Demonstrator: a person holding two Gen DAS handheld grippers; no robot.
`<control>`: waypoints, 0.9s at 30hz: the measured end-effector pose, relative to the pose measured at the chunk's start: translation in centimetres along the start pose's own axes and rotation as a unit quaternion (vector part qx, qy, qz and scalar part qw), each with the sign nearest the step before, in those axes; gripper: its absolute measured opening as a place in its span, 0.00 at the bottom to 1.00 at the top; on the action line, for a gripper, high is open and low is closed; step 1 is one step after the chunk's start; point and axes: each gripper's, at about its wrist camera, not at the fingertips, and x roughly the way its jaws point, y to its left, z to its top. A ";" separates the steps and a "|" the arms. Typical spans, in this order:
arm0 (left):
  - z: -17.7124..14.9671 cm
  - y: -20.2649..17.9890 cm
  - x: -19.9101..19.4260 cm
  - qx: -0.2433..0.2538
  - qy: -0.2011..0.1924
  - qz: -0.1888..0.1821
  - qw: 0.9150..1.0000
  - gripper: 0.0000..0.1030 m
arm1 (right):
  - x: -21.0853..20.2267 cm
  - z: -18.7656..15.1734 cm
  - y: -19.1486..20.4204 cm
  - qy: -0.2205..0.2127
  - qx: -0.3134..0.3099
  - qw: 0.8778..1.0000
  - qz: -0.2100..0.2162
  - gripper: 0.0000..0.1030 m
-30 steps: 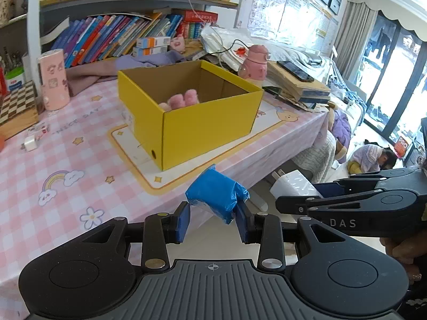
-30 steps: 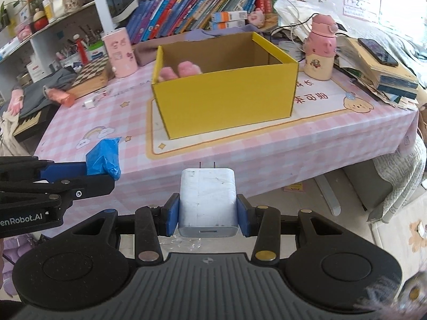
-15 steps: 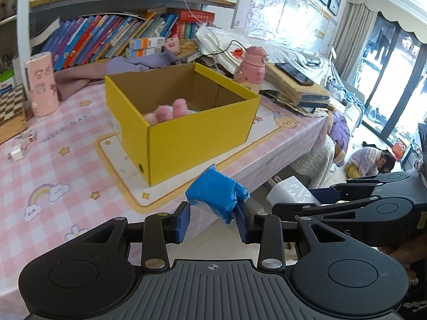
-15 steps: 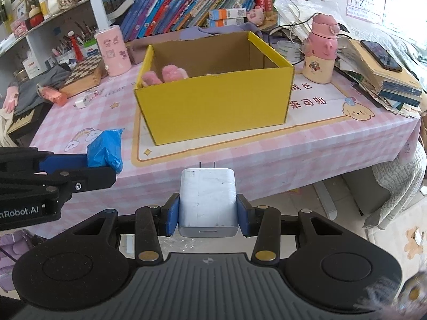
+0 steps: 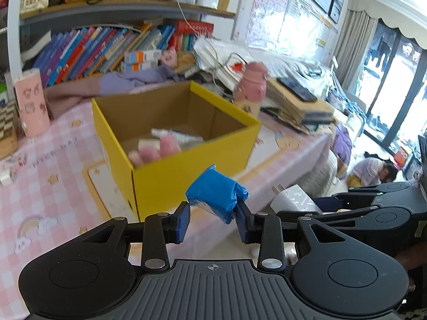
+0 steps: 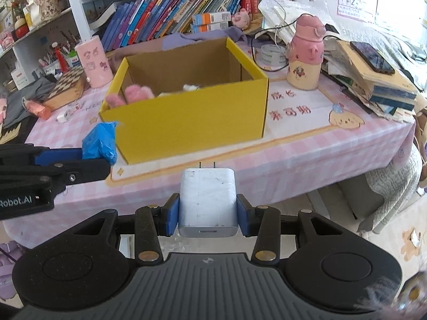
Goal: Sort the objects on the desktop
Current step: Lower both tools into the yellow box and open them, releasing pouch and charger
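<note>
My left gripper (image 5: 213, 220) is shut on a crumpled blue packet (image 5: 216, 192) and holds it in the air in front of the open yellow box (image 5: 186, 165). My right gripper (image 6: 207, 214) is shut on a white plug charger (image 6: 207, 200), prongs pointing forward, also short of the box (image 6: 192, 122). The box stands on the pink checked table (image 6: 293, 154) and holds pink fluffy items (image 6: 133, 93) and some pale packets. The blue packet also shows at the left of the right wrist view (image 6: 100, 141), and the charger at the right of the left wrist view (image 5: 296, 200).
A pink bottle (image 6: 305, 56), a stack of books with a phone on top (image 6: 373, 72), a pink cup (image 6: 93, 61), a chessboard box (image 6: 66, 85) and a small white plug (image 6: 62, 117) stand around the box. Shelves of books (image 6: 173, 13) are behind.
Both grippers have moved closer to the yellow box and higher, so more of its inside shows. Each still holds its object.
</note>
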 end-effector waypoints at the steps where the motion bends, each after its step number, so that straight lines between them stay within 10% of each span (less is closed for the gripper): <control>1: 0.4 0.0 0.1 0.001 -0.005 0.004 1.000 0.34 | 0.1 0.5 -0.2 -0.003 -0.001 1.000 0.002 0.39; 16: 6.4 1.7 4.5 0.000 -0.047 0.096 0.994 0.34 | 3.9 9.6 -1.7 -0.074 -0.063 0.993 0.066 0.39; 27: 7.5 2.8 10.7 0.023 0.000 0.147 0.989 0.34 | 10.5 14.3 -1.4 -0.058 -0.136 0.985 0.094 0.39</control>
